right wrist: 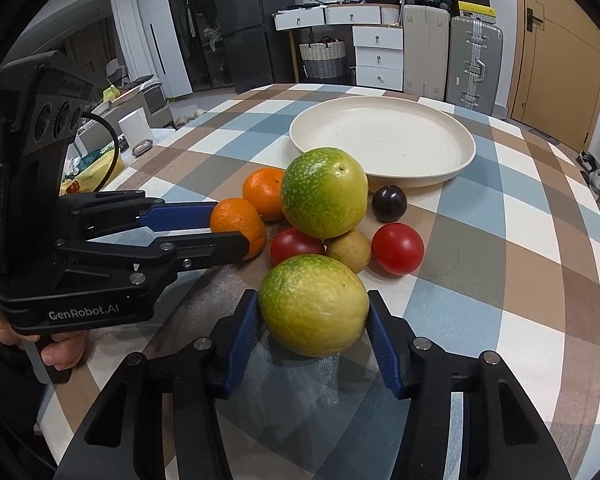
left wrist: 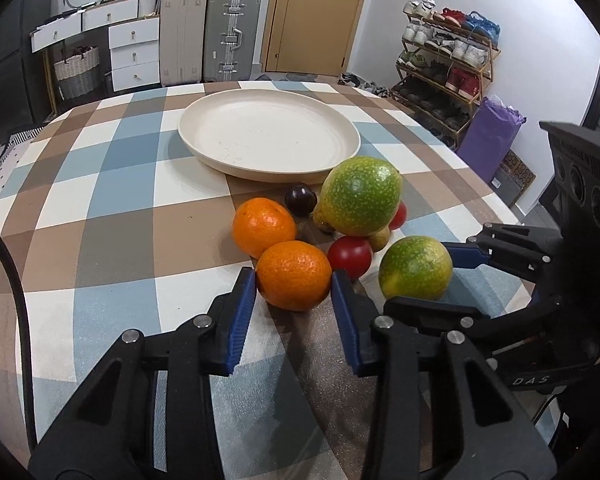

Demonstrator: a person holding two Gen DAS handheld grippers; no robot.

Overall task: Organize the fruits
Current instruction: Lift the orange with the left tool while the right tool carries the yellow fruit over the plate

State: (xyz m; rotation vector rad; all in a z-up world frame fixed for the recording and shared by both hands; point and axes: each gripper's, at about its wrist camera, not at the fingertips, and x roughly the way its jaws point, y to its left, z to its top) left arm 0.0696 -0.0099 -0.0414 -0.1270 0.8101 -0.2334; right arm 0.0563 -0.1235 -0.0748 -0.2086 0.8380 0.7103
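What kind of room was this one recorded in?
Most likely a lived-in home, a dining spot by the entrance: a table with a checked cloth, a shoe rack beside a door, and suitcases stacked next to white drawers.

Surface finishes on the counter [left wrist: 112,200]

The checked cloth over the counter looks matt and woven. The cream plate [left wrist: 268,136] is smooth with a dull sheen. The oranges [left wrist: 293,276] have dimpled, slightly glossy peel; the red tomatoes [right wrist: 397,249] shine smooth. The green fruits [right wrist: 314,304] are speckled and matt. Ribbed blue pads [left wrist: 240,320] sit on matt black plastic jaws with bright metal pins [left wrist: 132,336].
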